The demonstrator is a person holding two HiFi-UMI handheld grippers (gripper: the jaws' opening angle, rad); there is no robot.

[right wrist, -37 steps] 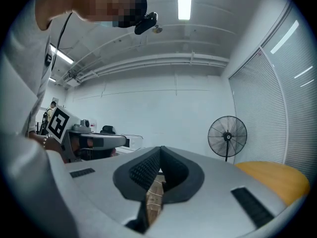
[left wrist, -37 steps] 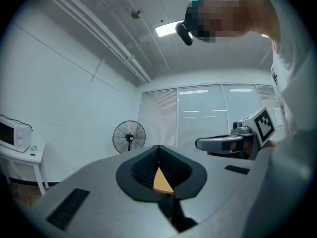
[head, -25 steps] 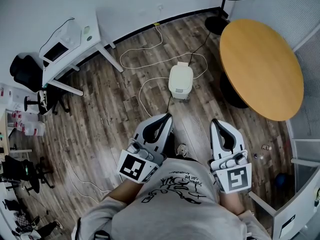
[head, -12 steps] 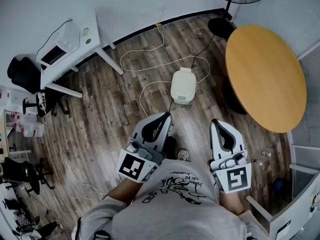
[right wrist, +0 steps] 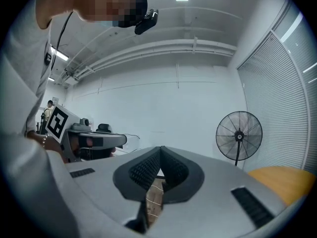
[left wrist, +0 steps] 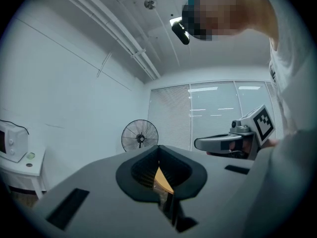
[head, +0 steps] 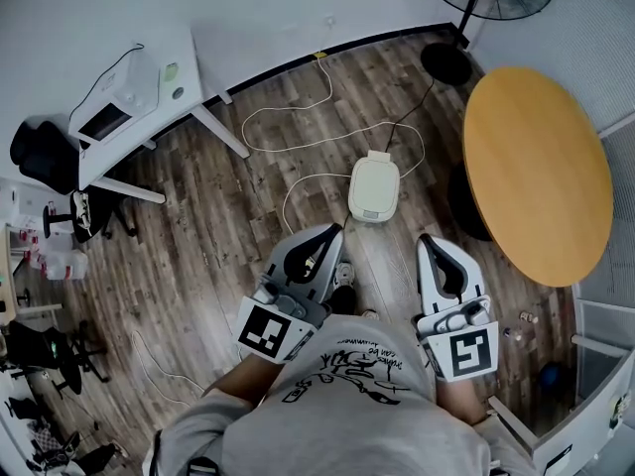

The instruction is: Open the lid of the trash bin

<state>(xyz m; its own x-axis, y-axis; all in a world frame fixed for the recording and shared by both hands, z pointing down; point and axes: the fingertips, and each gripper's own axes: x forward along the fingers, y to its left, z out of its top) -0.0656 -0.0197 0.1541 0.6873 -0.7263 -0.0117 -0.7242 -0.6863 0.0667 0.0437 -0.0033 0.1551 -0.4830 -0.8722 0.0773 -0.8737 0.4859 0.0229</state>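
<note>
Beside the round table (head: 536,167), trash bin (head: 375,188) stands shut; cables (head: 288,150) loop around.

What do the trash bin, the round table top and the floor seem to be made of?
The trash bin looks like cream-white plastic, smooth, with rounded moulded corners. The round table top seems to be wood or wood-look laminate: an even orange-brown, matte, with no grain visible. The floor appears to be wood or wood-pattern planks, grey-brown with streaky grain and visible seams.
</note>
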